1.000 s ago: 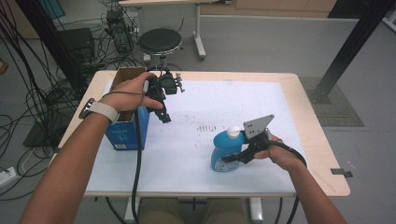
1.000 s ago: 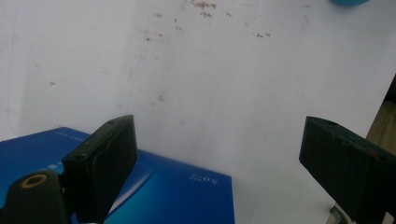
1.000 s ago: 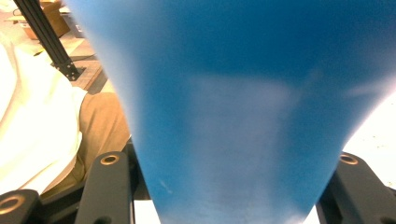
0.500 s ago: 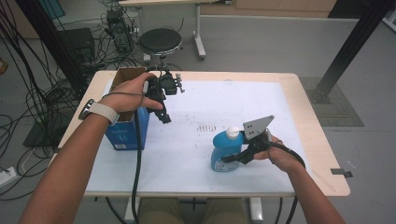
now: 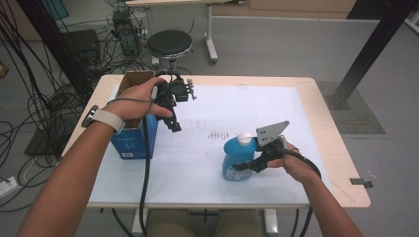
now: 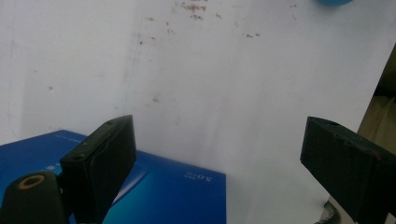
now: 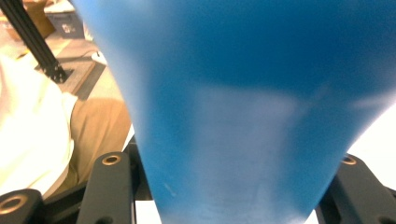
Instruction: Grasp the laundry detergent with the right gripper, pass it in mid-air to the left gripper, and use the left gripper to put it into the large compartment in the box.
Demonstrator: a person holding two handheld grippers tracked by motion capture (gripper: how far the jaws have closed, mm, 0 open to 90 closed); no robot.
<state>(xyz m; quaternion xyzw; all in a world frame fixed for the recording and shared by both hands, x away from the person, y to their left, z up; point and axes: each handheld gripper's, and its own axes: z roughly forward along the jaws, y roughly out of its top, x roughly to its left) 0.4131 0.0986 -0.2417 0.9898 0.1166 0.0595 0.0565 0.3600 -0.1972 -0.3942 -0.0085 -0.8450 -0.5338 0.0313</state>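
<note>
High view: blue bottle (image 5: 238, 160) with white cap, upright on the white-covered table (image 5: 207, 168) toward its near right edge, clamped by the right gripper (image 5: 247, 164). Left gripper (image 5: 174, 124), jaws wide apart and holding nothing, hangs beside the open blue carton (image 5: 129, 140) near the left edge.

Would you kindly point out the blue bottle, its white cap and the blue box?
blue bottle (image 5: 236, 165), high view, on its body.
white cap (image 5: 244, 139), high view, on its top.
blue box (image 5: 129, 144), high view, on its front face.
</note>
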